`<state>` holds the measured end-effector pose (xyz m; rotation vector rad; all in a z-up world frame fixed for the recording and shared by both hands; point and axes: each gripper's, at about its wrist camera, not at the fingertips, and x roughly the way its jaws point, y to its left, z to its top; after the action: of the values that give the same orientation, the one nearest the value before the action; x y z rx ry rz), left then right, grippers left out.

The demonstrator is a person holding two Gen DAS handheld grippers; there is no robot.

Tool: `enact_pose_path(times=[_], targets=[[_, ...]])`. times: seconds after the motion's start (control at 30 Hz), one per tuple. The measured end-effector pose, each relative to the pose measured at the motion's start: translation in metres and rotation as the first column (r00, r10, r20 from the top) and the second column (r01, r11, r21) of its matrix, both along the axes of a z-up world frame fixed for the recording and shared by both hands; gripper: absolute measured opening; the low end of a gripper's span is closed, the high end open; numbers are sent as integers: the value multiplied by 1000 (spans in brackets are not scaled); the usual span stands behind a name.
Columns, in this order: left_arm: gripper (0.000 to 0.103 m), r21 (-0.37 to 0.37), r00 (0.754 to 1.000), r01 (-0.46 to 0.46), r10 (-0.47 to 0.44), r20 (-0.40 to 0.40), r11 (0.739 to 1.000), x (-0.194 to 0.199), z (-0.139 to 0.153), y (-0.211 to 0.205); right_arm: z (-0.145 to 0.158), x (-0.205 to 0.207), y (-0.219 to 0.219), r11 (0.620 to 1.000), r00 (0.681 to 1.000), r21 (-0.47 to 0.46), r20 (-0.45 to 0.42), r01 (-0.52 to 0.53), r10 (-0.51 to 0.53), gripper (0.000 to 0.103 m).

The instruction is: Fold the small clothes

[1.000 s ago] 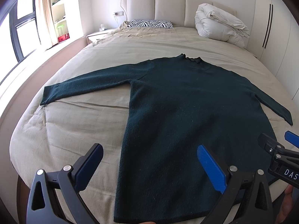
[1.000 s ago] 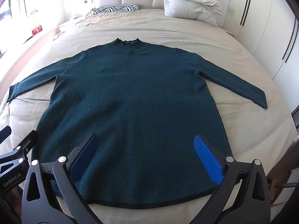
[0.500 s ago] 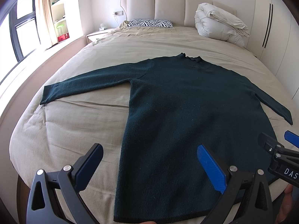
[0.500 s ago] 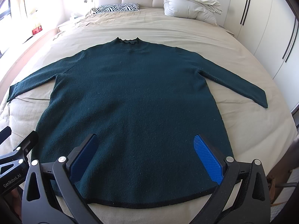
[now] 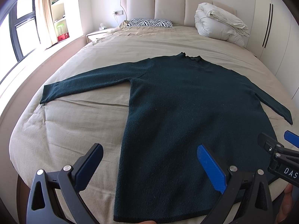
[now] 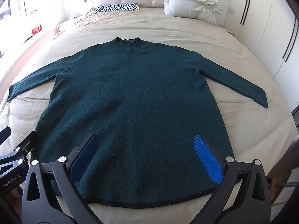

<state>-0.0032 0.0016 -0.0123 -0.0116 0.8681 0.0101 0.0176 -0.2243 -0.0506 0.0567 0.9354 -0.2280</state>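
The dark green sweater [image 6: 130,102] lies spread flat on the bed [image 6: 186,31], both sleeves out to the sides; no fold looks made, so all folding is left. Its long axis runs from the hem at the near bed edge to the collar [image 6: 129,40], which points toward the headboard [image 5: 168,1]. The left gripper [image 5: 149,168] and right gripper [image 6: 145,158] hover above the hem, fingers spread, holding nothing.

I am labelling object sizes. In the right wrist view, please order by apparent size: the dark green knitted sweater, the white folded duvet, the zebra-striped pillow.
1. Dark green knitted sweater, by far the largest.
2. White folded duvet.
3. Zebra-striped pillow, smallest.
The duvet and the pillow lie farthest from the camera, so both look smaller than they are.
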Motion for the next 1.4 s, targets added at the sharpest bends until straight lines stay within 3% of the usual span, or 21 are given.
enact_pose_path(times=[1.2, 1.4], targets=[[103, -15, 1000, -10, 10, 6, 1000, -6, -2, 3, -6, 4, 0, 1000, 1000, 1, -15, -4, 4, 103], [103, -118, 999, -33, 29, -34, 993, 4, -5, 31, -7, 14, 3, 1000, 1000, 2, -18, -10, 10, 103]])
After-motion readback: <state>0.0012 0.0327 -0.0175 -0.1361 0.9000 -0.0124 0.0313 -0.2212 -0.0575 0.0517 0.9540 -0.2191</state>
